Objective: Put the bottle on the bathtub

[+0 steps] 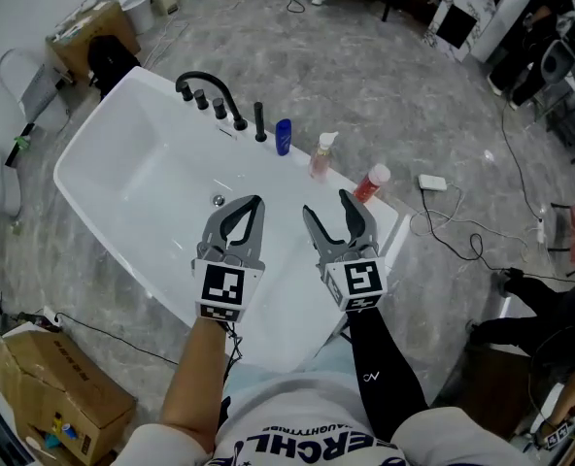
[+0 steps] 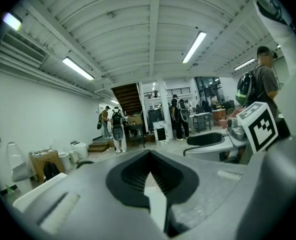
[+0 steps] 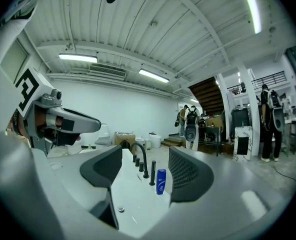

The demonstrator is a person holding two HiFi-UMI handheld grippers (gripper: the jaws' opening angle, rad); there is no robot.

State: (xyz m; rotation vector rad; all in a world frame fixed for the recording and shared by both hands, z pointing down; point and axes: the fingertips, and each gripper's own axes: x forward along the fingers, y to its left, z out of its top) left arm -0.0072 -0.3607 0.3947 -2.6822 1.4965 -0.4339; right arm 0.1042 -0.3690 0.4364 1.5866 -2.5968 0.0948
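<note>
Bathtub (image 1: 85,134): blue bottle (image 1: 284,136), pink pump bottle (image 1: 321,156) and red bottle (image 1: 370,183) stand on its faucet-side rim. Above the bathtub: left claw (image 1: 256,202) pressed together, empty; right claw (image 1: 325,203) spread, empty.

A grey marbled stone floor (image 1: 385,95) spreads across the room. Thin black cables (image 1: 474,248) trail over it near a small white power block (image 1: 431,183). Two brown cardboard boxes stand on the floor, one open (image 1: 50,386) and the other (image 1: 88,32) beside a white cylindrical bin (image 1: 137,8). Plain white walls (image 2: 38,119) rise to a white ribbed ceiling (image 2: 138,29) carrying long lit fluorescent tubes (image 2: 78,68). A dark staircase (image 2: 128,98) climbs at the far end, where people with backpacks (image 2: 118,124) stand.
</note>
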